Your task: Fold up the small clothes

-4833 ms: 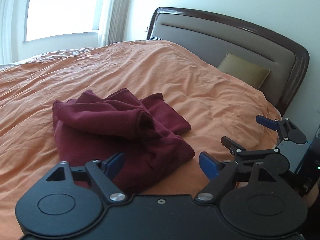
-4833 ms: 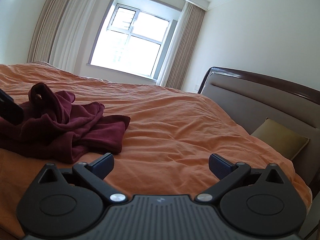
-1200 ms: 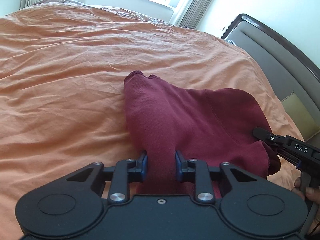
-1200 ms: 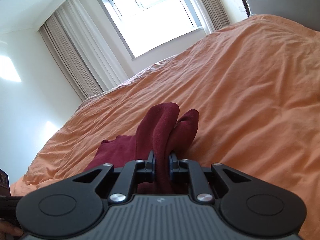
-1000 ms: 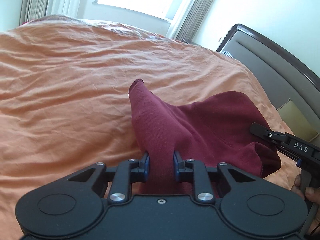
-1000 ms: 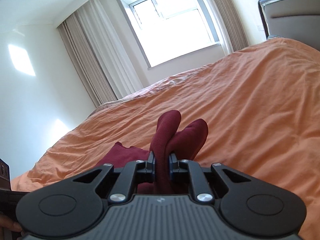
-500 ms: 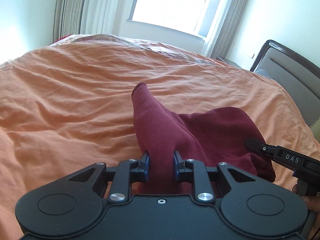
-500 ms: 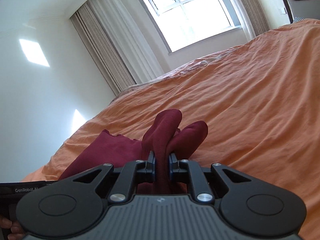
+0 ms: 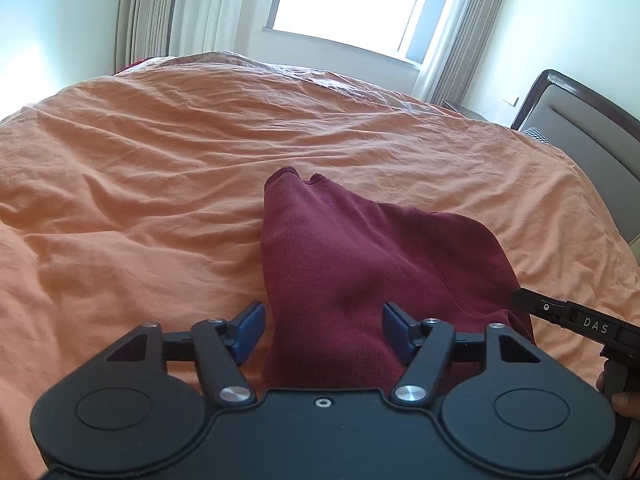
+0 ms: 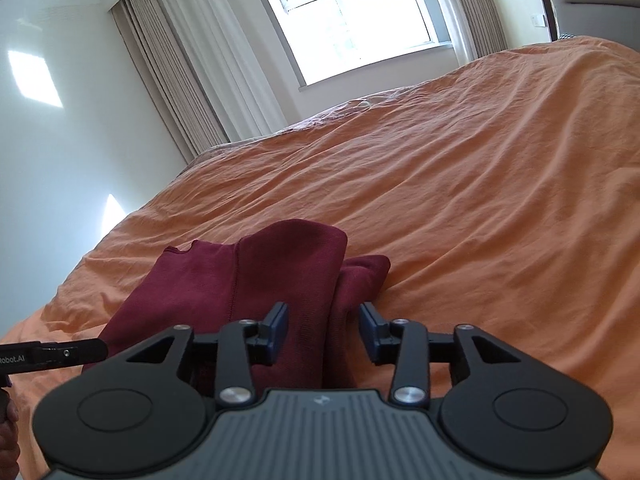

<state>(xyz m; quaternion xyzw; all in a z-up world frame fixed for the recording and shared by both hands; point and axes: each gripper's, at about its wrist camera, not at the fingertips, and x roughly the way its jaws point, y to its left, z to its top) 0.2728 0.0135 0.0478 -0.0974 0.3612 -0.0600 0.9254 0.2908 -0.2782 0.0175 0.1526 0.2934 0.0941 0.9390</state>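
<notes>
A dark red garment (image 9: 360, 256) lies spread on the orange bed cover (image 9: 140, 168), its ribbed edge toward the window. My left gripper (image 9: 323, 332) is opening over the near edge of the cloth; the blue pads (image 9: 250, 330) stand clear of the fabric that lies between them. In the right wrist view the same garment (image 10: 248, 280) lies in soft folds. My right gripper (image 10: 324, 330) is opening too, with a fold of cloth between its parted pads (image 10: 278, 326), not pinched. Each gripper shows at the side of the other's view.
The orange bed cover (image 10: 500, 200) stretches wide around the garment. A dark padded headboard (image 9: 580, 120) stands at the right, and a window (image 9: 344, 4) with curtains is behind the bed. A hand (image 9: 624, 400) holds the right gripper's handle at the edge.
Both grippers were shut on the garment's edge and held it raised. Now both have parted their jaws, and the cloth has dropped and flattened onto the bed.
</notes>
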